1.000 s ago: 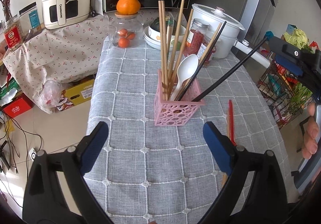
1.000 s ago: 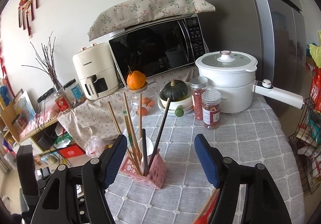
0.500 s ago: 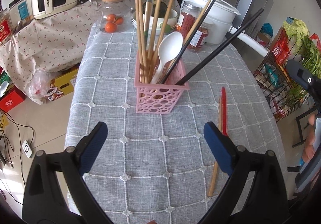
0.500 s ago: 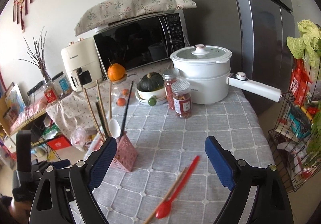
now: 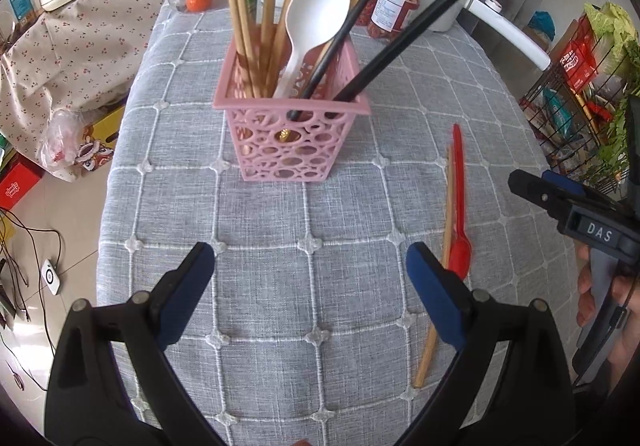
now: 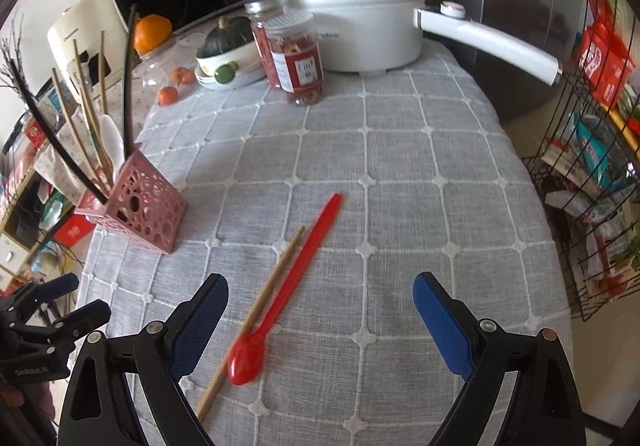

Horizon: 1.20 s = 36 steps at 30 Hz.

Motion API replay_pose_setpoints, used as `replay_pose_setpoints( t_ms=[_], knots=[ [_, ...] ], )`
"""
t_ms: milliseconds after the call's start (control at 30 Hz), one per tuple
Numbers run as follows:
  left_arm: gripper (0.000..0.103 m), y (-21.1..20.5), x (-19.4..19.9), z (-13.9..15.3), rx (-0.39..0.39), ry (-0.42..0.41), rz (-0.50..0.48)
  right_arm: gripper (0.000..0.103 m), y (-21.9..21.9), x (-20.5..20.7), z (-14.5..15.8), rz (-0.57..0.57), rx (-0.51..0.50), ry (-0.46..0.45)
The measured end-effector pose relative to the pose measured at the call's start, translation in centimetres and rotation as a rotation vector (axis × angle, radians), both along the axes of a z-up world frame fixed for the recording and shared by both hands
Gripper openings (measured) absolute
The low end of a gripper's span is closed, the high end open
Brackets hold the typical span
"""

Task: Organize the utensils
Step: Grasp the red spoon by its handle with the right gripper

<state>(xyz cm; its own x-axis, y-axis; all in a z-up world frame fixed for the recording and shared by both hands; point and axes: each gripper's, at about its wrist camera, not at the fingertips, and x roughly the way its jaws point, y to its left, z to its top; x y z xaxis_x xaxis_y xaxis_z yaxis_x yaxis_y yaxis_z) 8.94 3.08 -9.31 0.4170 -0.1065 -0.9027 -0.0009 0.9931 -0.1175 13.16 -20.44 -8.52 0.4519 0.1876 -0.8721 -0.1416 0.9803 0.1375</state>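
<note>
Lying flat on the cloth right of the basket (image 5: 294,114), well apart from it, the red spoon (image 6: 280,290) and chopstick (image 6: 256,312) touching it look light, stiff and slick, so I'd pinch mid-handle; the right gripper (image 6: 320,320) has just been opening with nothing between its jaws, while the left gripper (image 5: 310,286) is spread wide and empty too.

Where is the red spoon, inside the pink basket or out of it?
Out. The red spoon lies flat on the grey tablecloth beside a wooden chopstick, apart from the pink basket.
</note>
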Motion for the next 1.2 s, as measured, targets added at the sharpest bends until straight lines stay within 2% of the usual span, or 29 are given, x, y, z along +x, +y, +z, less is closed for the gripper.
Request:
replay_pose_setpoints(
  t_ms=[333,533,733,900,933,1000,1067,1167,1200],
  knots=[
    [0.096,-1.0,1.0,-1.3,0.017,0.044,-0.025,0.095,-0.1,2.8,-5.1,-0.038,-0.051,0.156],
    [0.096,-1.1,1.1,-1.6,0.020,0.055,-0.029,0.095,0.8,3.5,-6.1,-0.042,-0.078,0.172],
    [0.096,-1.0,1.1,-1.6,0.018,0.056,-0.028,0.095,2.3,3.9,-6.5,-0.017,-0.193,0.157],
    [0.096,-1.3,1.2,-1.6,0.008,0.062,-0.033,0.094,2.2,4.0,-6.4,-0.020,-0.191,0.176],
    [0.096,-1.5,1.1,-1.6,0.007,0.064,-0.037,0.090,2.1,4.0,-6.3,-0.022,-0.190,0.179],
    [0.096,-2.0,1.1,-1.6,0.005,0.065,-0.052,0.075,2.0,3.8,-5.8,-0.015,-0.189,0.173],
    [0.096,-2.5,1.1,-1.6,0.009,0.063,-0.067,0.045,2.4,3.7,-5.5,0.007,-0.183,0.173],
    [0.096,-3.4,1.1,-1.6,0.017,0.059,-0.086,0.019,2.2,3.3,-5.1,0.033,-0.197,0.176],
    [0.096,-3.7,1.1,-1.6,0.022,0.058,-0.092,0.013,1.8,3.2,-5.0,0.033,-0.200,0.177]
  ],
)
